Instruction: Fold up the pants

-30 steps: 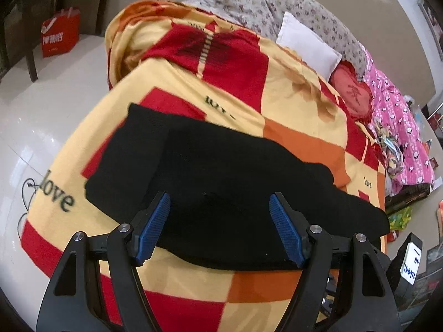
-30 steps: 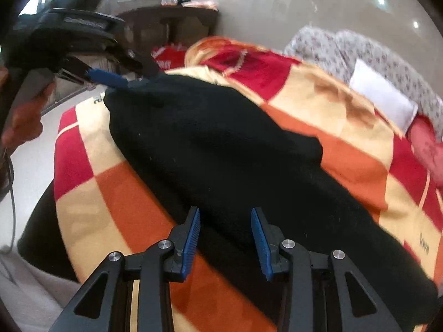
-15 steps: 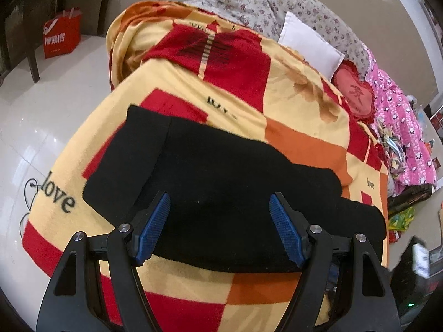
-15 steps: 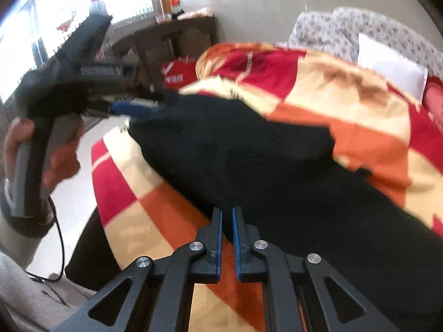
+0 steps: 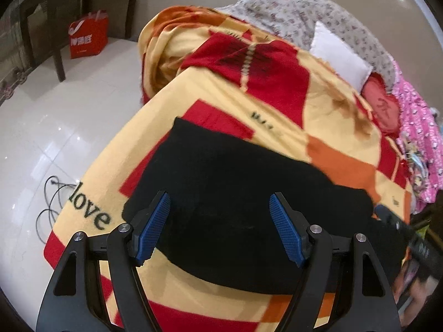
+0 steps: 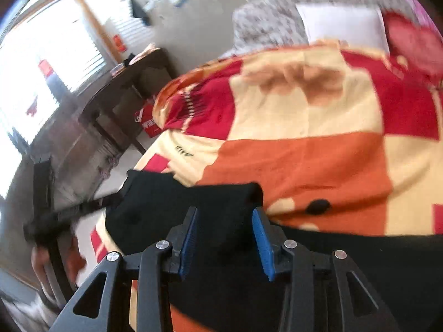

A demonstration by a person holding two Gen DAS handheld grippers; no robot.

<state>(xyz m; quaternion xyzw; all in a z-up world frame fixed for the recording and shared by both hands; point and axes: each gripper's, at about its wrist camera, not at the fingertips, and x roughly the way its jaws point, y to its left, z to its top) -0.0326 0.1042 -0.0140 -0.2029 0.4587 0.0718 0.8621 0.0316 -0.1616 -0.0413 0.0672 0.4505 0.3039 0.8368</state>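
Black pants (image 5: 235, 193) lie across a red, orange and yellow checked blanket (image 5: 277, 110) on a bed. My left gripper (image 5: 220, 227) is open and empty, hovering just above the pants' near edge. In the right wrist view, my right gripper (image 6: 224, 238) has its blue pads apart, with a raised fold of the black pants (image 6: 193, 202) between and in front of them. The view is blurred, so I cannot tell whether the pads grip the cloth. The other gripper (image 6: 49, 221) shows blurred at the left.
A white pillow (image 5: 337, 55), a floral cover (image 5: 290, 13) and pink bedding (image 5: 415, 138) lie at the bed's far end. A red bag (image 5: 88, 36) stands by a dark table leg on the white tile floor (image 5: 41, 124). A cable (image 5: 52, 202) lies on the floor.
My right gripper shut half a second ago and now stands apart again, moved over the pants with cloth bunched up before it. My left gripper stayed open and drew back slightly.
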